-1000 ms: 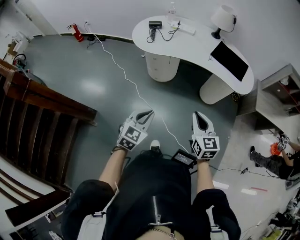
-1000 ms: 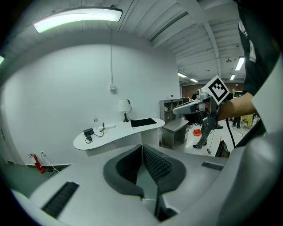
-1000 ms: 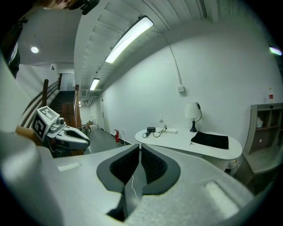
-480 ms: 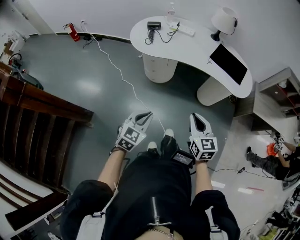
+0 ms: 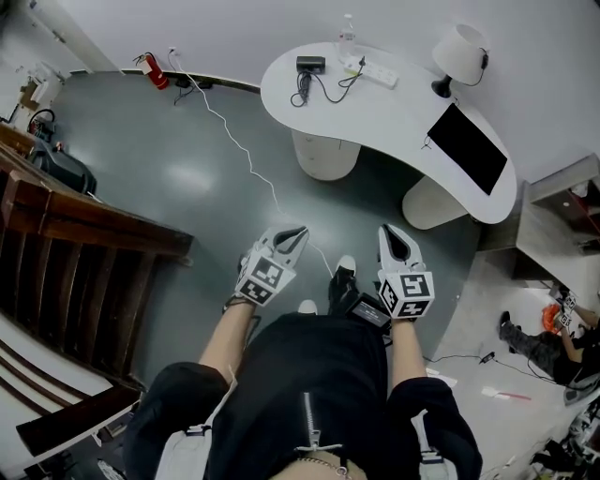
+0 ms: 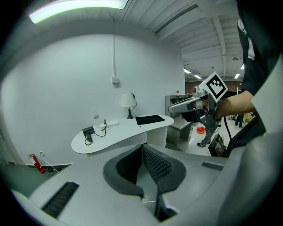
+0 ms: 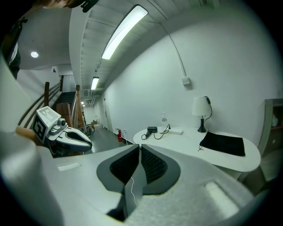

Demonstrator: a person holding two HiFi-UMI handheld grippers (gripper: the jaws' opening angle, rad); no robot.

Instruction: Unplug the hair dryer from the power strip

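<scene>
The black hair dryer [image 5: 309, 66] lies on the far left end of a curved white desk [image 5: 394, 112]. Its dark cord [image 5: 333, 82] loops over to a white power strip [image 5: 377, 71] beside it. In the left gripper view the hair dryer [image 6: 88, 131] and the power strip [image 6: 110, 125] look small and distant, and so do the hair dryer [image 7: 151, 129] and power strip [image 7: 175, 131] in the right gripper view. My left gripper [image 5: 298, 231] [image 6: 142, 148] and right gripper [image 5: 392, 231] [image 7: 139, 146] are held side by side before my body, far from the desk. Both are shut and hold nothing.
On the desk stand a white lamp [image 5: 461, 47], a clear bottle [image 5: 348, 28] and a black mat [image 5: 467, 148]. A thin white cable [image 5: 248, 159] crosses the grey floor to a wall socket near a red extinguisher [image 5: 156, 70]. A wooden stair rail [image 5: 84, 225] runs along the left. A person [image 5: 553, 328] sits at far right.
I have stepped towards the desk, and a black shoe now shows between the grippers. Both grippers travelled forward with me and stayed shut.
</scene>
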